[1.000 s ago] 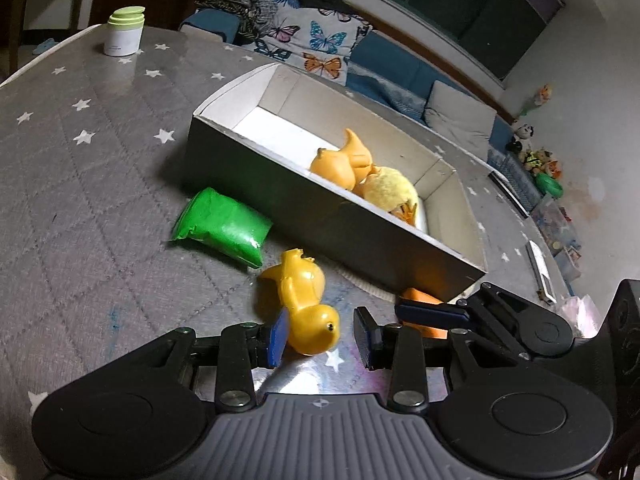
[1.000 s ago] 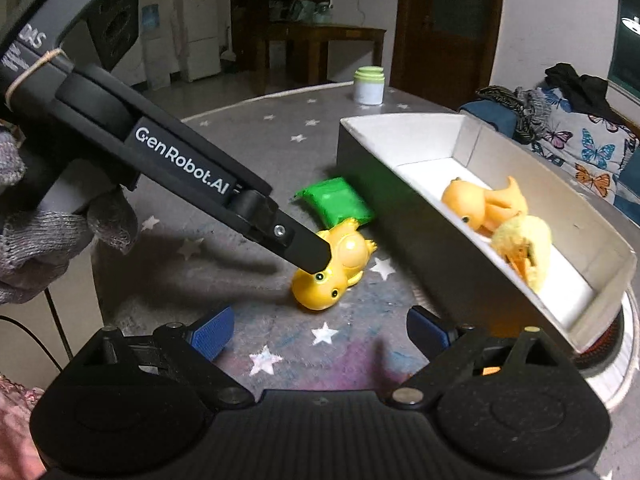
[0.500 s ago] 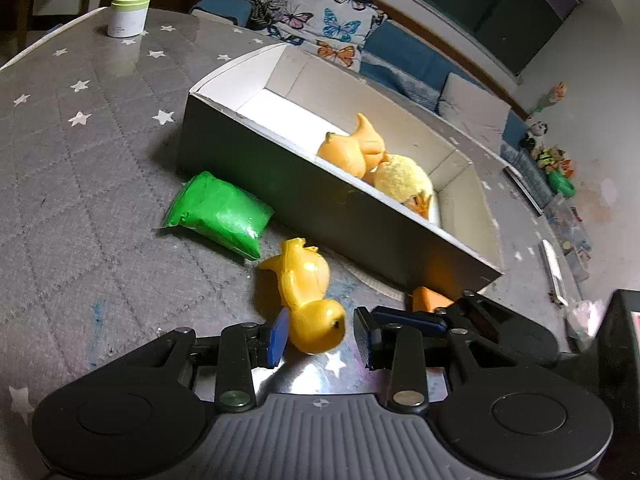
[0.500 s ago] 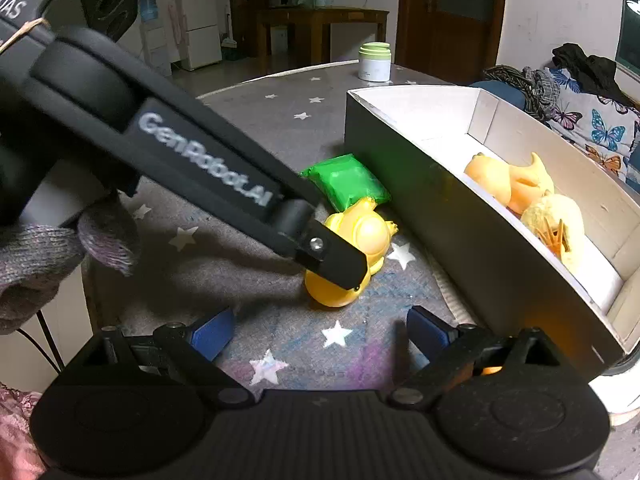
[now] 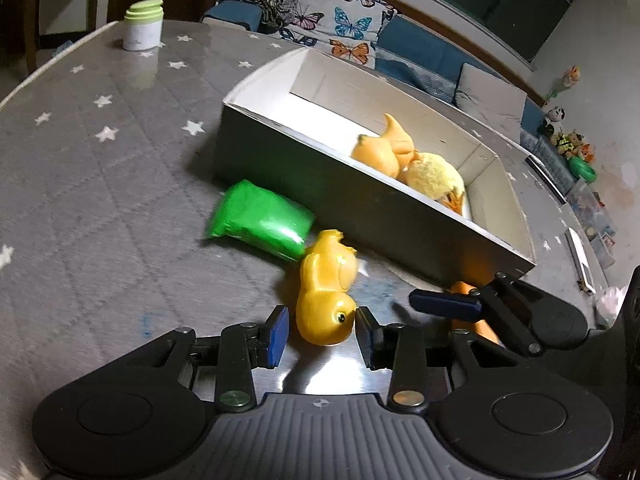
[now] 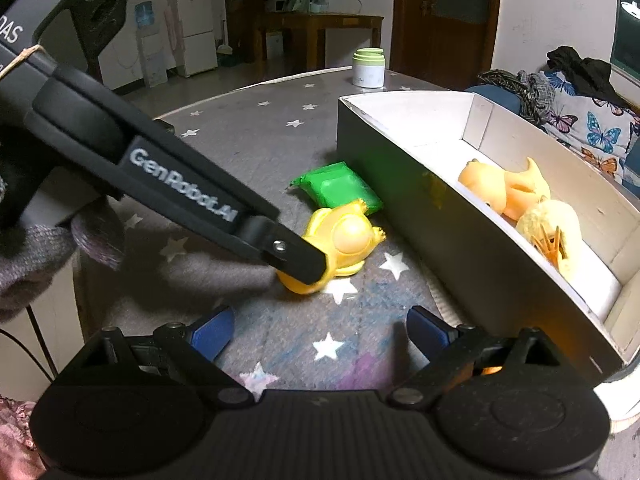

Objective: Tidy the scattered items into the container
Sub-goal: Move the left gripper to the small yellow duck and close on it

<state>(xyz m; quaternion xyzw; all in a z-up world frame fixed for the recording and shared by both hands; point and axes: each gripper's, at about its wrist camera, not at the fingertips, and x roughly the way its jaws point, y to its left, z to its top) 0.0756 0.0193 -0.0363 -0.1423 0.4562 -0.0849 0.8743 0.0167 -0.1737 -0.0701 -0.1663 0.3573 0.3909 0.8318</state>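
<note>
So the left gripper (image 5: 321, 335) sat low over the table (image 5: 100, 184), fingers spread around the yellow duck's (image 5: 326, 304) head without squeezing it, while the right gripper (image 6: 320, 330) hovered wide open nearby.

White lettering reading "GenRobot.AI" runs along the black plastic finger arm of the left gripper (image 6: 320, 256), seen from the right wrist camera. Partial white letters, "AS", show on the same device's dark body at the upper left edge.
</note>
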